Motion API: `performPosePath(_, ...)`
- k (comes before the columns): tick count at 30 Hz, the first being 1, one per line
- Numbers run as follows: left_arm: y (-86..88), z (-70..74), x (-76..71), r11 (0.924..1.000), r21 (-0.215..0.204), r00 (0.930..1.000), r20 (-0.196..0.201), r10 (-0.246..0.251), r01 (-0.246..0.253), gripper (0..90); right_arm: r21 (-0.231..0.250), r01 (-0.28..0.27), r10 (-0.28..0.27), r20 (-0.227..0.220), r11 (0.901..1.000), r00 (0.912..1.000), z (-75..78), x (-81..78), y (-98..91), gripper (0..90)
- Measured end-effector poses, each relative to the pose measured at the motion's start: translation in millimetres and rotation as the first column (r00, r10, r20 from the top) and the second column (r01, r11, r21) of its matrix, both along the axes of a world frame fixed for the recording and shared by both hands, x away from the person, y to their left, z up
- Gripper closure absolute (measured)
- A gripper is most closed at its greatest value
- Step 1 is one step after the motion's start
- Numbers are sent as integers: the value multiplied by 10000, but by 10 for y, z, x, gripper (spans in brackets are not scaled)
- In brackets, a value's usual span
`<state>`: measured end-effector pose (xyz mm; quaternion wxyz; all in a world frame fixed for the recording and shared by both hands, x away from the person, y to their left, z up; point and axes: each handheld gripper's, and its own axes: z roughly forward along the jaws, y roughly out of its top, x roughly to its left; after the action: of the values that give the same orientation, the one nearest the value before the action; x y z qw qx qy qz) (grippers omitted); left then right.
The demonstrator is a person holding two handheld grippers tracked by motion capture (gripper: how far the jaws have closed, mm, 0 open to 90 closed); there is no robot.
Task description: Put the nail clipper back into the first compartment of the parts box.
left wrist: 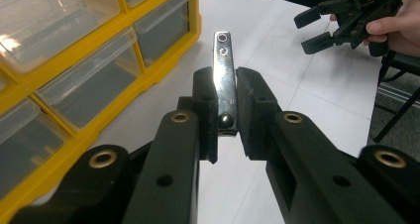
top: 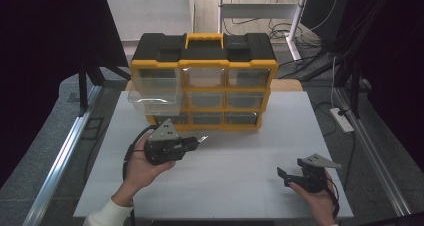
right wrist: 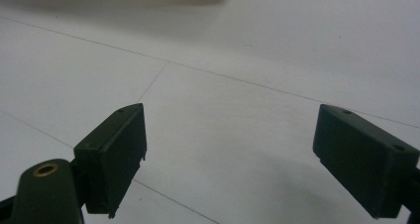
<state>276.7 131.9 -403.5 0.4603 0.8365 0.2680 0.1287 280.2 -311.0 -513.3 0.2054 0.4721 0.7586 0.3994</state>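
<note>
The left gripper (left wrist: 227, 110) clamps a shiny metal bar (left wrist: 224, 70) above the table's (top: 240, 186) middle, its long axis pointing away past the jaws, lower end hidden between them, while the right gripper (right wrist: 230, 159) gapes empty.

A white worktop (top: 235, 161), crossed by thin seam lines, carries a yellow-and-black drawer organizer (top: 204, 81) standing upright at its far edge, its top-left clear drawer (top: 152, 93) pulled out toward the near side over the bare surface.
</note>
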Motion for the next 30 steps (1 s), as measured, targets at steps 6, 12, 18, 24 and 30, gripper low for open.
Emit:
performPosePath(6, 6, 13, -5, 9999, -12, 9999, 59, 113, -113, 792, 37, 9, -9, -34, 10000, 10000, 0, 0, 3, 140)
performPosePath(12, 16, 27, -10, 9999, -96, 9999, 108, 121, -120, 791, -52, -6, 6, -62, 10000, 10000, -5, 1, 5, 140)
performPosePath(18, 8, 27, -10, 9999, -128, 9999, 103, 74, -73, 791, -62, -13, 13, -59, 10000, 10000, -6, 3, 4, 139)
performPosePath(24, 10, 40, -17, 9997, -207, 9999, 120, 89, -87, 792, -60, -19, 18, -65, 10000, 10000, -6, 3, 4, 139)
performPosePath(30, 17, 57, -30, 9996, -276, 9997, 203, 111, -105, 792, -63, -32, 32, -78, 10000, 10000, -7, 3, 7, 139)
